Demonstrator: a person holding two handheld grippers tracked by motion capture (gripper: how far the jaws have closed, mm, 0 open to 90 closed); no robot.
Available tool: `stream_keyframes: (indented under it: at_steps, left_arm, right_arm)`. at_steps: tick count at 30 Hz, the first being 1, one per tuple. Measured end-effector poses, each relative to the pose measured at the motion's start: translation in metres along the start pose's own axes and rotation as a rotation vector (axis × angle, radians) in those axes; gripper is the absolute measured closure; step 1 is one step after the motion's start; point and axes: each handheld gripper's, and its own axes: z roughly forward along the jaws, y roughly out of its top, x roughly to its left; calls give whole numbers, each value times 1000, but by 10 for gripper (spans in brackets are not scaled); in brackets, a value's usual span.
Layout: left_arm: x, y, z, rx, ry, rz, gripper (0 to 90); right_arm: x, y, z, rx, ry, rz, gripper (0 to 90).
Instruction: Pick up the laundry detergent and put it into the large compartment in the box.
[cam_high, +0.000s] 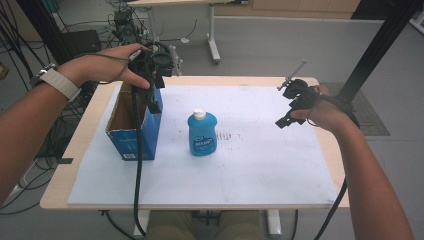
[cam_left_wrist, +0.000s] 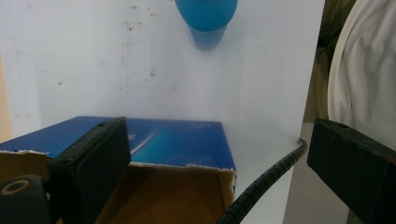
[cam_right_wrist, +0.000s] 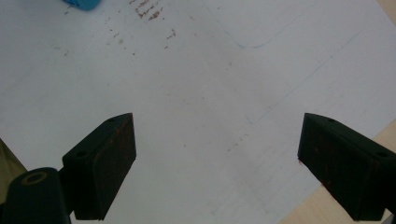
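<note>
The open-topped blue cardboard box (cam_high: 134, 131) stands at the desk's (cam_high: 60, 190) left, beside the blue plastic bottle (cam_high: 202, 133). The left gripper (cam_high: 152, 95) hangs over its rim, jaws apart, probably to steady it. The right gripper (cam_high: 286, 120) waits, jaws apart, empty.

One blue cardboard box (cam_high: 134, 131) with its top open, one blue bottle (cam_high: 202, 133) with a white cap, one white sheet (cam_high: 260, 165) covering one wooden table (cam_high: 65, 185), two handheld grippers
</note>
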Motion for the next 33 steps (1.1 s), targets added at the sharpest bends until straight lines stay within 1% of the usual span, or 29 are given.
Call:
stream_keyframes:
  at_steps: [6, 8, 12, 14, 16, 17, 19, 28, 33]
  left_arm:
    - [0, -1, 0, -9, 0, -9, 62]
    - [2, -1, -1, -10, -6, -24, 63]
    - [3, 1, -2, -4, -14, -42, 75]
    - [2, 2, -2, -8, -11, -48, 73]
    - [2, 3, -2, -15, -6, -54, 73]
    - [0, 4, -2, -14, 3, -53, 70]
    - [-2, 7, -1, -8, 10, -57, 69]
    - [-5, 17, -1, -9, 8, -59, 68]
    - [-6, 24, 0, 2, 6, -56, 68]
  right_arm:
    - [0, 1, 2, 4, 2, 0, 116]
    - [-1, 1, 2, 4, 3, -2, 116]
    - [-1, 2, 1, 4, 4, -2, 116]
    - [-2, 2, 2, 3, 5, -5, 117]
    - [-3, 2, 2, 7, 6, 3, 118]
    - [-4, 2, 3, 11, 10, 10, 124]
    - [-4, 3, 3, 20, 10, 9, 127]
    - [-4, -4, 3, 13, 10, 12, 127]
    - [-3, -6, 1, 12, 8, 11, 127]
